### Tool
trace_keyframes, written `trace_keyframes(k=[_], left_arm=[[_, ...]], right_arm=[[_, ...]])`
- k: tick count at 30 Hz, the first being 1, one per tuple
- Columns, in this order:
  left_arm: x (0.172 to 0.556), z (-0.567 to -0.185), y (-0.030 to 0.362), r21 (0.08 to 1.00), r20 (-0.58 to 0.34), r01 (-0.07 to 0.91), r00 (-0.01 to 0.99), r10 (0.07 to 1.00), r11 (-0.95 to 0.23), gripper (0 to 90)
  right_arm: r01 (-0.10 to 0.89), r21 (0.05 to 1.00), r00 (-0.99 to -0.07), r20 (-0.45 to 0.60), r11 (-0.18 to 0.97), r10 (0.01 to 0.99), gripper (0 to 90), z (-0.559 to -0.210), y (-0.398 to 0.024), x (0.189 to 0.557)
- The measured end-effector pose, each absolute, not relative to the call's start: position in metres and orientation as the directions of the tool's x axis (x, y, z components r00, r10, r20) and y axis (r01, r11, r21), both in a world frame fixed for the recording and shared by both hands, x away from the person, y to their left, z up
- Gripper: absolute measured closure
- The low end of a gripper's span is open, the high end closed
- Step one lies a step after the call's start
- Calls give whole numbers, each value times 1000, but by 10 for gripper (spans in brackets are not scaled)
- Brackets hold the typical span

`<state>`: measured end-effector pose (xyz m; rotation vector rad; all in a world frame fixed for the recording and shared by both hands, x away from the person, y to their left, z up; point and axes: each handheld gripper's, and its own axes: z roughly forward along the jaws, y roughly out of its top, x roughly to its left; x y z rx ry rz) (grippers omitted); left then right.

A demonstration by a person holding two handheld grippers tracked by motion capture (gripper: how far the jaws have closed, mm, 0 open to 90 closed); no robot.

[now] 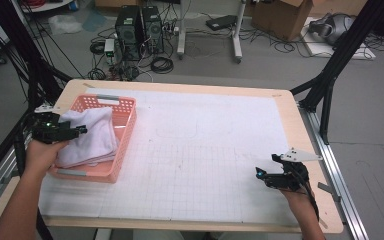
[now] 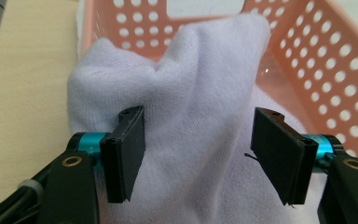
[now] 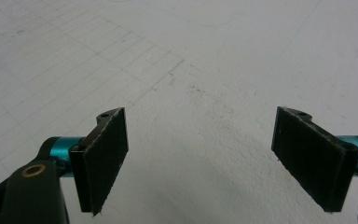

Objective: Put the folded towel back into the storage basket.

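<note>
A white towel (image 1: 92, 137) lies bunched in a pink perforated basket (image 1: 125, 107) at the table's left. My left gripper (image 1: 81, 130) hovers at the basket's left rim over the cloth. In the left gripper view the towel (image 2: 191, 84) rises as a hump between the jaws of my left gripper (image 2: 198, 154). The jaws stand wide on either side of it, and no fold is pinched; the basket wall (image 2: 335, 70) shows behind. My right gripper (image 1: 266, 165) rests at the table's right front, open above the white gridded mat (image 3: 191, 70), with nothing between the jaws of the right gripper (image 3: 205, 158).
The gridded mat (image 1: 205, 150) covers most of the wooden table (image 1: 290, 105). Black frame posts (image 1: 330, 75) stand at both far corners. Computer towers (image 1: 140, 27), cables and a cardboard box (image 1: 285, 17) sit on the floor beyond the table.
</note>
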<state>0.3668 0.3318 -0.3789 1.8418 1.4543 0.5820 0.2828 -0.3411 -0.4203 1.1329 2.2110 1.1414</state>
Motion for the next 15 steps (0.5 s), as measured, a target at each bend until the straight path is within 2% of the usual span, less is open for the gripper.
trace_keyframes(k=[8,15], left_arm=[[382,-394,317,693,-46,705,250,967,-149,300],[391,-404,313,696,-63,698,291,955,-167,303]], right_arm=[[472,813,-593,7,341,805,173,-421,-341,283],[474,811,-595,9,343,804,173,-421,-341,284]])
